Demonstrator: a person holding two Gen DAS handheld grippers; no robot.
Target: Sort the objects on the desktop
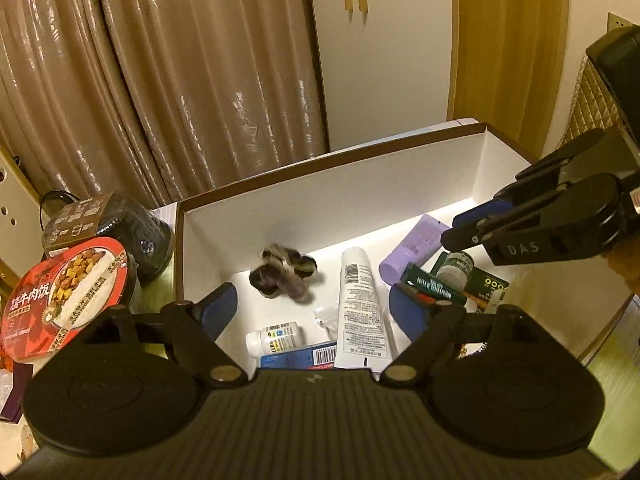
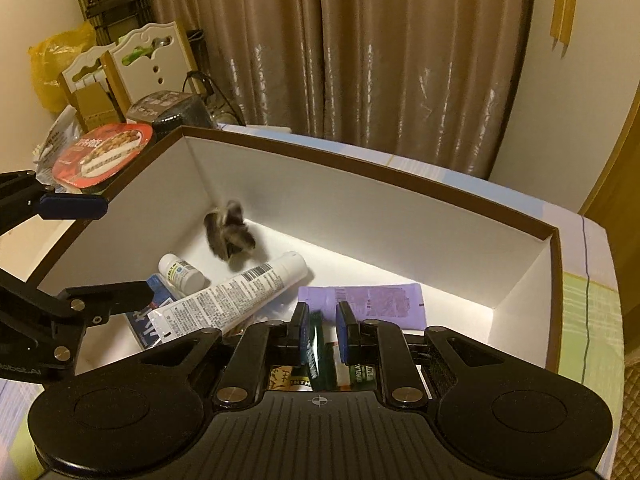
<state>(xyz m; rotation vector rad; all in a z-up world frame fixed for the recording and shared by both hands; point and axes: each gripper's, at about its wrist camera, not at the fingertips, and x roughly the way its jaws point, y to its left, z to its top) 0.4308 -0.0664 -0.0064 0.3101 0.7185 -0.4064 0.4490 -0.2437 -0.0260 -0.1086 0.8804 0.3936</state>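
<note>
- fuzzy brown-grey hair scrunchie (image 1: 285, 276) lies blurred on the white cardboard box (image 1: 328, 196) floor, straight ahead of the left gripper (image 1: 314, 304), whose jaws stand wide and empty.
- right gripper (image 2: 322, 330) is narrowed, holding nothing i can make out, farther off.

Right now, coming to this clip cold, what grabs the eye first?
The big white box with a brown rim fills both views, with a blurred furry scrunchie near its back left corner. A white tube and purple tube lie on its floor. The left gripper gapes open above it; the right gripper is nearly closed.
</note>
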